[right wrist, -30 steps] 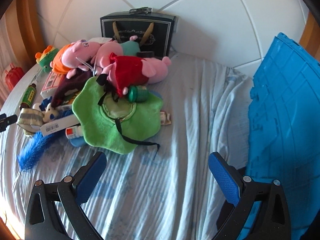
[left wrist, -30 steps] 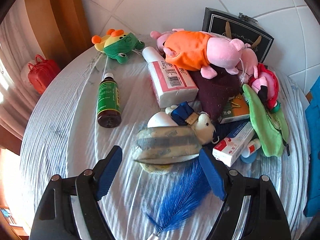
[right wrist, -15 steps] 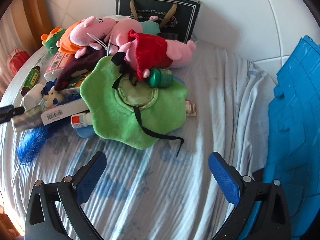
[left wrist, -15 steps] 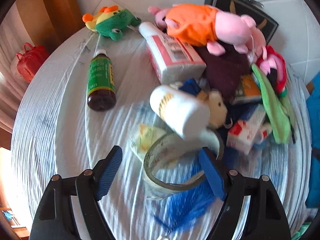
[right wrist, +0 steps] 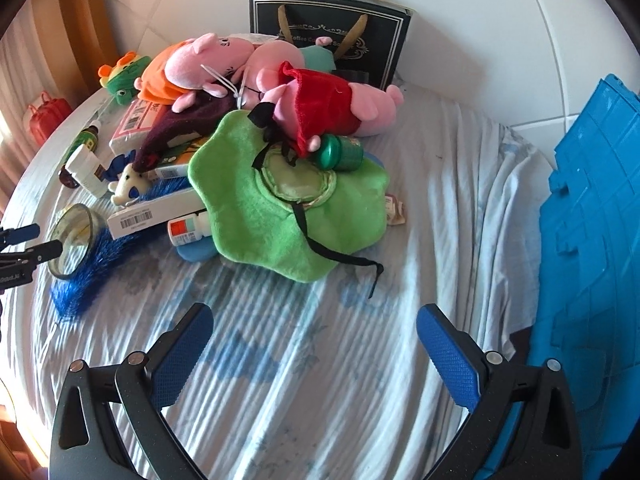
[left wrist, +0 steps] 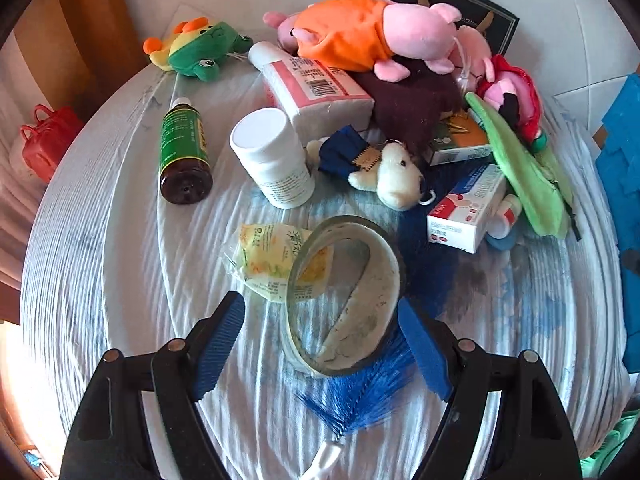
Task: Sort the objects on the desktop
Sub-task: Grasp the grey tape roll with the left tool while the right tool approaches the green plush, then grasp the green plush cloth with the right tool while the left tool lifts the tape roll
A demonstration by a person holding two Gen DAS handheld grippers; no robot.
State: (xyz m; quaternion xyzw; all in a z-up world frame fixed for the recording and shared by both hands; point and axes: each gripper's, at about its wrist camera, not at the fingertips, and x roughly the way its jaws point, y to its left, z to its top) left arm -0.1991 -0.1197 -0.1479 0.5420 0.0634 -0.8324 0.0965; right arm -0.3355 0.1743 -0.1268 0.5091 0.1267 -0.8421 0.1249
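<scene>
Through the left wrist camera I see my left claw (left wrist: 320, 344) spread wide over a cloth-covered desk (left wrist: 100, 240), with a roll of clear tape (left wrist: 346, 296) tilted on its edge between the two blue pads. The right pad (left wrist: 420, 344) looks to be touching or just beside the roll's rim; the left pad (left wrist: 218, 344) stands apart from it. I judge the step in hand to be picking up the tape, so the next move calls for closing the pads squarely across the roll without catching the yellow sachet (left wrist: 272, 260) beside it or the blue feather (left wrist: 360, 396) under it. A white pill bottle (left wrist: 272, 158) and a brown bottle (left wrist: 184, 148) lie farther off. Through the right wrist camera my right claw (right wrist: 316, 352) is wide and empty above bare cloth, with the green plush pouch (right wrist: 280, 216) ahead and a blue crate (right wrist: 592, 264) at the right; the tape sits far left.
</scene>
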